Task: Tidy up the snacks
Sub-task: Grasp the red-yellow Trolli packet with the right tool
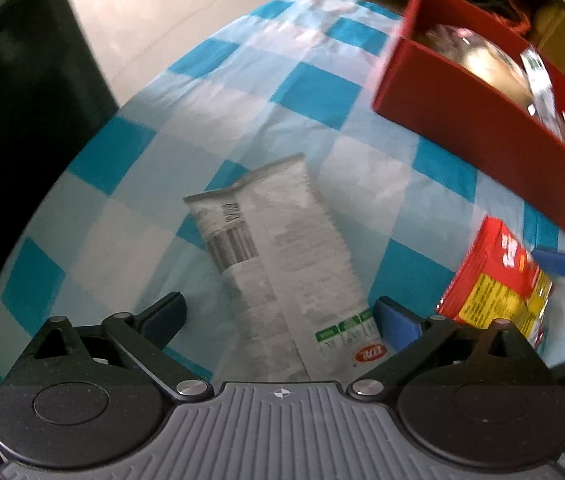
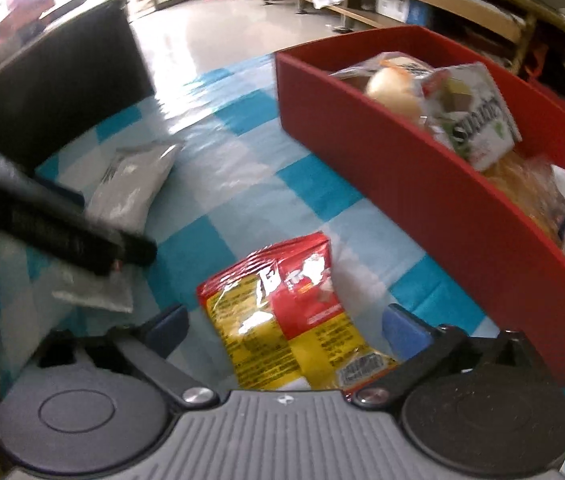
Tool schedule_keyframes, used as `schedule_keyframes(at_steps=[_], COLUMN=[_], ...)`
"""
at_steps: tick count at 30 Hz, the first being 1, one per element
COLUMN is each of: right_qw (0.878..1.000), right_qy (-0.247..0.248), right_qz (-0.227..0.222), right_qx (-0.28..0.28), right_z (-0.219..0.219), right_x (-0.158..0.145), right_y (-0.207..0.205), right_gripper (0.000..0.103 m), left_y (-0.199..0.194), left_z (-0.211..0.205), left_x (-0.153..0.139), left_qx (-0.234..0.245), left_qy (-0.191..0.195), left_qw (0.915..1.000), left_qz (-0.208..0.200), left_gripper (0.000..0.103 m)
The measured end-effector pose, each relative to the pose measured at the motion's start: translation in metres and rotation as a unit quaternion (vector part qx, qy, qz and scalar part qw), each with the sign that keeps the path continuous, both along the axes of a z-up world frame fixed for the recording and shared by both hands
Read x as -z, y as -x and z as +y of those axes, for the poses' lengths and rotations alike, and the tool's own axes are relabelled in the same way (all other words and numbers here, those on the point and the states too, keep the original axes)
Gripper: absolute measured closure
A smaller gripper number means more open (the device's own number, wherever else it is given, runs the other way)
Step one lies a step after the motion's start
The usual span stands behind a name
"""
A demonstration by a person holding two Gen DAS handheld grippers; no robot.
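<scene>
From the left wrist view, the left tongs (image 1: 280, 314) stand wide apart, pointing steeply down over a silver-white snack packet (image 1: 278, 256) that lies flat on the blue-checked surface (image 1: 130, 184). The packet's lower end sits between the 2 fingers, but neither pad presses on it, so nothing is held; the spread looks set to straddle the packet's width. A red and yellow snack bag (image 1: 494, 276) lies to the right, and the red bin (image 1: 462, 104) stands beyond, already carrying packets.

From the right wrist view, the right tongs (image 2: 286, 326) are likewise spread apart, with the red and yellow snack bag (image 2: 282, 316) lying between the fingers, unclamped. The red bin (image 2: 414, 200) sits just to the right, near enough to serve as the likely drop place. The silver-white snack packet (image 2: 134, 184) lies well to the left.
</scene>
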State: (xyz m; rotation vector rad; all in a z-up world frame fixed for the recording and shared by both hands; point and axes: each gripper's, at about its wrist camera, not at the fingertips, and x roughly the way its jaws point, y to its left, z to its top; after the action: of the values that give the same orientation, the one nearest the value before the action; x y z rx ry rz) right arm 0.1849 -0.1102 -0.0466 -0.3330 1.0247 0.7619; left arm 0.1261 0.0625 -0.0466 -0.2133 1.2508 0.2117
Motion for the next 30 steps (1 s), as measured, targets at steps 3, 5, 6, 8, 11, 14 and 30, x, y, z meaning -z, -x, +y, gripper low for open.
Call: schedule_keyframes(at_steps=[3, 5, 6, 8, 11, 14, 30], right_qw=[1.000, 1.000, 1.000, 1.000, 1.000, 1.000, 0.998], right_qy=[0.017, 0.015, 0.015, 0.016, 0.018, 0.016, 0.016], right_qz=[-0.014, -0.009, -0.008, -0.009, -0.014, -0.016, 0.013], right_qx=[-0.003, -0.004, -0.006, -0.004, 0.009, 0.018, 0.065], right_z=[0.005, 0.003, 0.003, 0.003, 0.002, -0.006, -0.028], right_x=[0.001, 0.001, 0.001, 0.000, -0.005, -0.012, -0.012], right_y=[0.004, 0.002, 0.001, 0.002, 0.005, 0.013, 0.064], right_gripper=[0.000, 0.000, 0.000, 0.000, 0.023, 0.044, 0.020], left_y=[0.000, 0.000, -0.001, -0.001, -0.002, -0.001, -0.007], left_z=[0.003, 0.001, -0.001, -0.004, -0.008, -0.010, -0.023], left_x=[0.000, 0.000, 0.001, 0.001, 0.002, 0.001, 0.003], left_qx=[-0.007, -0.005, -0.004, -0.003, -0.004, 0.000, 0.032], left_qy=[0.007, 0.001, -0.003, -0.014, -0.025, -0.023, -0.035], left_qw=[1.0000, 1.0000, 1.0000, 0.9999, 0.9997, 0.9997, 0.9987], left_qz=[0.000, -0.001, -0.001, 0.000, 0.002, -0.001, -0.022], left_gripper=[0.000, 0.000, 0.000, 0.000, 0.000, 0.000, 0.000])
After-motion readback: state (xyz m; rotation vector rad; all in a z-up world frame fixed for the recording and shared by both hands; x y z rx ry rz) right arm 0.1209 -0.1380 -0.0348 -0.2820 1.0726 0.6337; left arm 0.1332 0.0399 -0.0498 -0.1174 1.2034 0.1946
